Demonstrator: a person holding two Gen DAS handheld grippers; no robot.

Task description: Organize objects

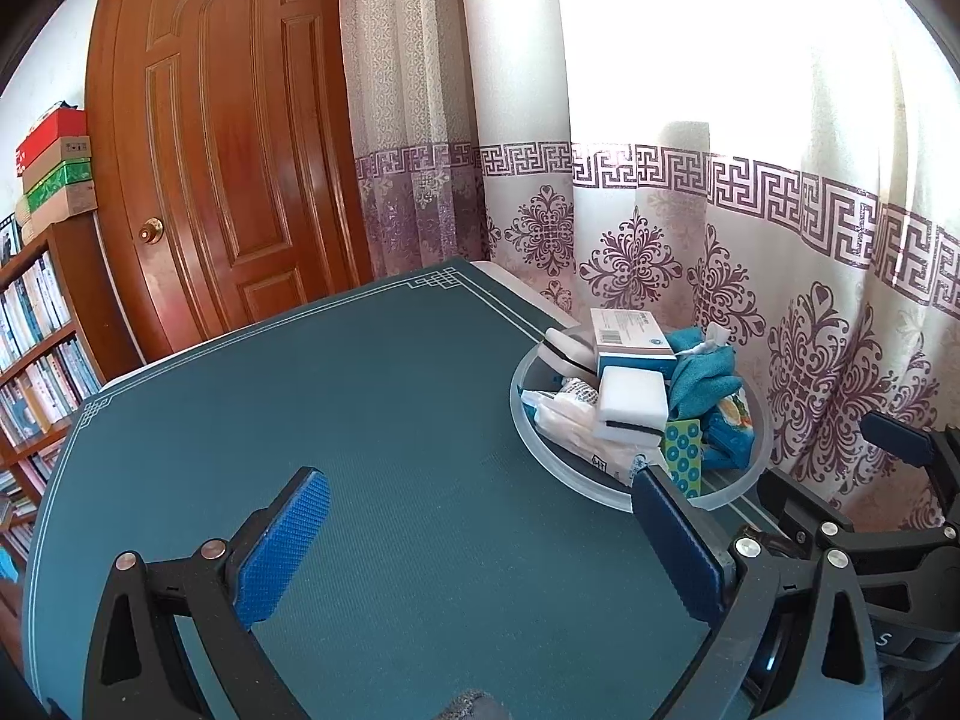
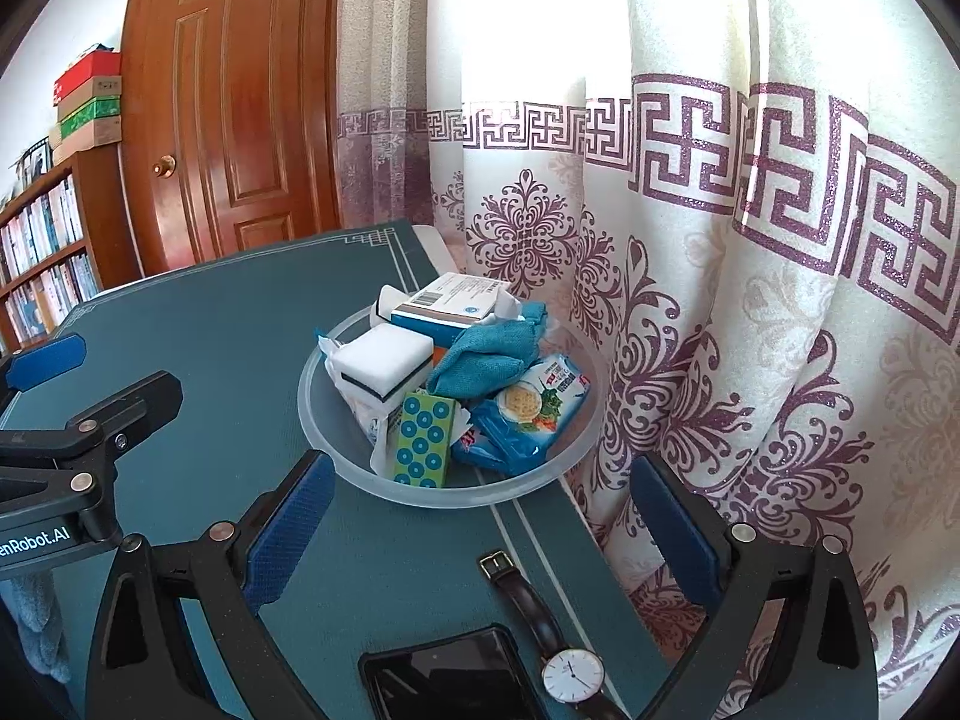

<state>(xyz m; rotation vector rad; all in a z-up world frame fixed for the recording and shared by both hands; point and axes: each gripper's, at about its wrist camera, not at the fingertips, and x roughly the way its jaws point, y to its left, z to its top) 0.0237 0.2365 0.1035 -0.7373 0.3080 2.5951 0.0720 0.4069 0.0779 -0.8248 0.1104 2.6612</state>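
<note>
Left hand-held gripper (image 1: pixel 480 546) tilted down over the teal-mat bench (image 1: pixel 390 396), fingers spread wide, nothing between. Right hand-held gripper (image 2: pixel 480 534) also angled down, spread wide and empty, just short of the clear round plastic bowl (image 2: pixel 336 444) heaped with sponges, boxes and packets. Black-strap wristwatch (image 2: pixel 570 669) lies beside dark phone (image 2: pixel 450 678) below it.

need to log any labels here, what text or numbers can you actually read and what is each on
"enRobot.AI": on the left tool's body, its start cut off by the frame edge.
"S": on the right tool's body.
White box with barcode: print too small to read.
Blue noodle packet: characters too blurred to read.
Watch dial: too small to read.
</note>
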